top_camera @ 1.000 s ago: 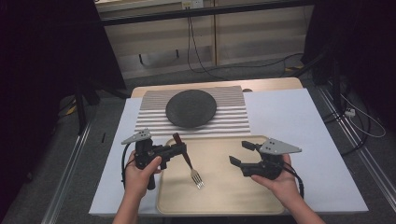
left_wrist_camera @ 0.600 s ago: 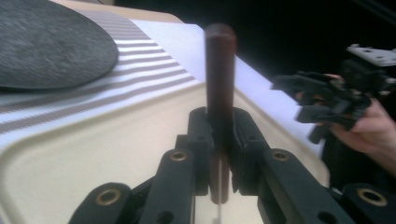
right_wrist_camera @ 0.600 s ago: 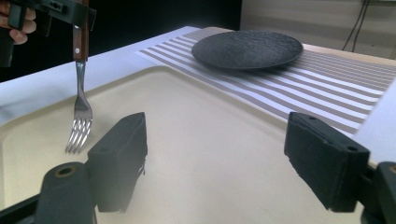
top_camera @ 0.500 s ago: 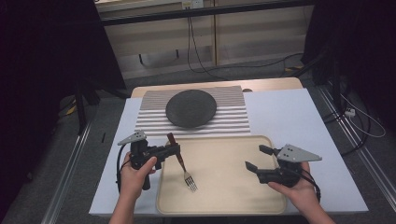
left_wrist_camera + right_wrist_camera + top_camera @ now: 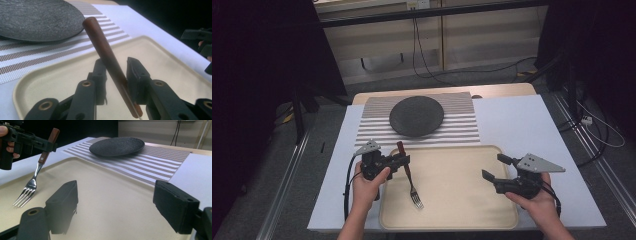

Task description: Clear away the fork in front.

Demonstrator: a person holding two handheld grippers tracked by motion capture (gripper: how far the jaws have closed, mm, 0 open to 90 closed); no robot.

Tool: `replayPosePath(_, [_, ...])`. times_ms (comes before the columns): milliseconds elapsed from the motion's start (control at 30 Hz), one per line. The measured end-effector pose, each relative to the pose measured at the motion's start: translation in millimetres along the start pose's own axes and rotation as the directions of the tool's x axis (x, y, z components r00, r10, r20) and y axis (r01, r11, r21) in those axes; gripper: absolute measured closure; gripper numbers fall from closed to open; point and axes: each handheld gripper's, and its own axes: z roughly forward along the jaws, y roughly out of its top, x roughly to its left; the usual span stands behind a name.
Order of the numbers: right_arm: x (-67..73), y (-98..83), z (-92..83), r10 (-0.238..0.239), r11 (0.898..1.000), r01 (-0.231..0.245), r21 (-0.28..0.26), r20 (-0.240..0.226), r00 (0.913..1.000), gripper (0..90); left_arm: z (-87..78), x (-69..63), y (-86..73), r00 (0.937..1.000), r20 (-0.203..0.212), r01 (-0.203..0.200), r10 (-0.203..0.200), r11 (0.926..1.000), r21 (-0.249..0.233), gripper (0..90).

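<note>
My left gripper (image 5: pixel 401 161) sits over the near-left part of the beige tray (image 5: pixel 462 210), close to the tray's left rim. Its fingers (image 5: pixel 100 75) have just been opening, and the fork (image 5: pixel 408 175) stands between them: in the left gripper view the brown wooden handle leans across the gap, resting against the right-hand finger, with a sliver of daylight on the other side, so I read the fingers as slightly apart and no longer pinching it. The fork tilts, handle end up and pointing toward the far edge of the tabletop, tines down on the tray floor toward the near edge. From the right gripper view the tines (image 5: pixel 23 195) touch the tray surface.

My right gripper (image 5: pixel 497 170) hovers over the tray's near-right corner, fingers (image 5: pixel 62 205) spread wide with nothing between them, pointing leftward across the tray.

Beyond the tray's far rim lies the striped placemat (image 5: pixel 462 131), and on it the dark round plate (image 5: pixel 417 116), toward the far edge of the tabletop. A white sheet (image 5: pixel 522 125) covers the tabletop under the tray and the placemat.
</note>
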Motion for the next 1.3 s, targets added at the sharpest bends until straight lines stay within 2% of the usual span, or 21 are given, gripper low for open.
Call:
replayPosePath(67, [-1.2,-0.2,-0.8,0.0,1.0,0.0,-0.001,0.005,1.0,20.1,0.6,0.7,-1.1,0.9999,-0.008,-0.012,0.012,0.9998,0.016,68.8])
replayPosePath(200, [-3.2,-1.2,-1.3,0.009,1.0,-0.009,0.004,0.009,0.9999,20.3,0.1,4.0,-3.2,0.9998,-0.02,-0.01,0.01,0.9993,0.037,67.4])
replayPosePath(500, [-5.6,-2.3,-3.3,0.011,1.0,-0.012,0.004,0.016,0.9998,20.3,-6.4,10.4,-5.9,0.9994,-0.036,-0.003,0.005,0.9989,0.047,66.4])
replayPosePath(733, [-5.6,-2.9,-3.0,0.012,1.0,-0.012,0.006,0.014,0.9998,20.4,-8.1,14.9,-8.7,0.9975,-0.066,-0.018,0.022,0.9975,0.069,65.6])
replayPosePath(933, [-5.4,-3.3,-2.2,0.012,1.0,-0.012,0.005,0.015,0.9998,20.3,-0.8,15.1,-13.2,0.9951,-0.088,-0.036,0.046,0.993,0.113,65.3])
replayPosePath(1300, [-5.5,-3.4,-2.3,0.015,1.0,-0.015,0.005,0.01,0.9998,20.3,-1.7,20.9,-17.2,0.9952,-0.098,0.001,0.01,0.9943,0.106,65.1])
